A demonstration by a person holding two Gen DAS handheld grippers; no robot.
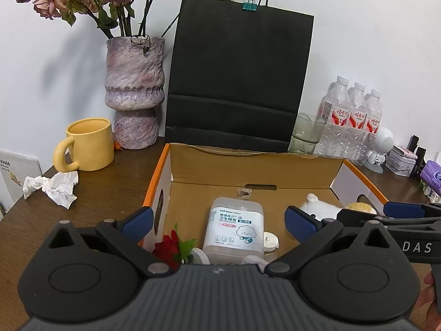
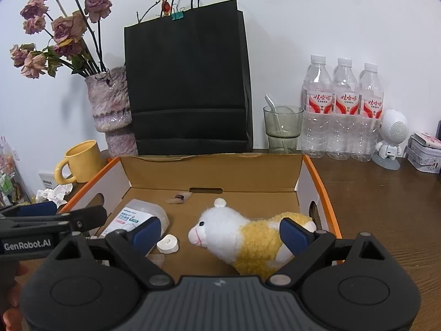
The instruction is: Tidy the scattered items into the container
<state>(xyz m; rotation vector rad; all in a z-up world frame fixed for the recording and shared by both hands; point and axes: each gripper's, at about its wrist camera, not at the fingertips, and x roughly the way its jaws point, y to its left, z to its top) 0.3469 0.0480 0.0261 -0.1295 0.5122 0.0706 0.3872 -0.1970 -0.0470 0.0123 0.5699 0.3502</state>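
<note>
Fingers (image 2: 296, 237) of the right gripper (image 2: 220, 233) stand wide apart over the box (image 2: 317, 176), gripping nothing; the plush sheep (image 2: 242, 237) lies on the box floor between and below them, and whether a pad touches its fleece cannot be told. The left gripper (image 1: 219, 224) is likewise spread and empty above the box, over the cotton-swab tub (image 1: 234, 229) that lies flat inside beside a red flower (image 1: 168, 247) and a small white cap (image 1: 270, 241).

Left of the box, on the tabletop (image 1: 110, 187), lies a crumpled tissue (image 1: 53, 187) just in front of the yellow mug (image 1: 88, 143); it looks like the last loose thing. It is probably almost weightless, soft and crushable, so a light pinch across the thickest bunch should do. It will likely flatten rather than slip, though a thin corner could tear or slide out. The mug beside it is hard and could be knocked.
</note>
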